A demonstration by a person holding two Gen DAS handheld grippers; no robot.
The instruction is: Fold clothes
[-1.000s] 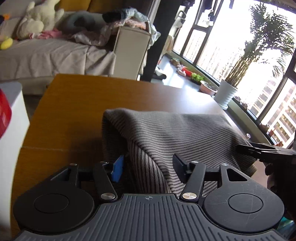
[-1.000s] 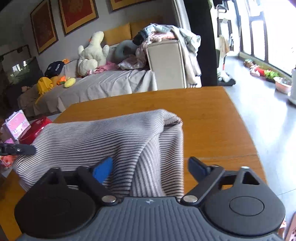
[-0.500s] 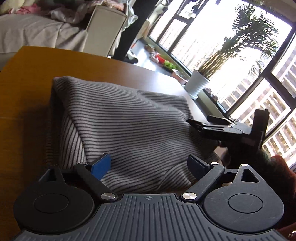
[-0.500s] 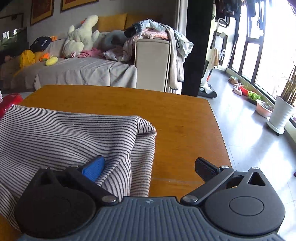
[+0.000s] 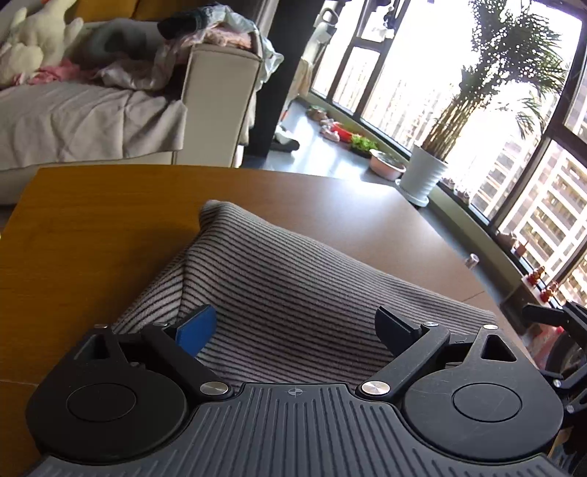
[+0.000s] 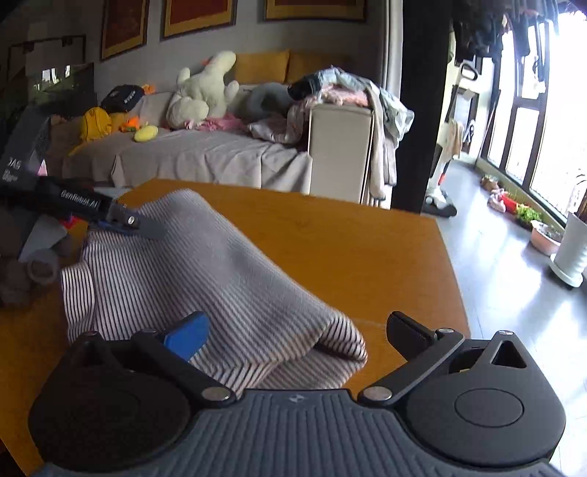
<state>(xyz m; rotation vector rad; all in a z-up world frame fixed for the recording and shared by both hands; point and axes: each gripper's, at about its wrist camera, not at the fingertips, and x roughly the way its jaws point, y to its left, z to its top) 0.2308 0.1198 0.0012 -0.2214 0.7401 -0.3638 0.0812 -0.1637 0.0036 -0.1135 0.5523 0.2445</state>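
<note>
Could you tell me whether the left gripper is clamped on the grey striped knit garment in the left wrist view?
No, the left gripper has just opened; its fingers stand wide apart over the grey striped knit garment.

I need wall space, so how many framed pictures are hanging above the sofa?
3 framed pictures, side by side on the wall above the sofa: left, middle, right. All are cut off by the top edge; more may hang out of view.

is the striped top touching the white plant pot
Apart: the left wrist view shows the top lying on the table, with the pot on the floor beyond its edge.
</note>
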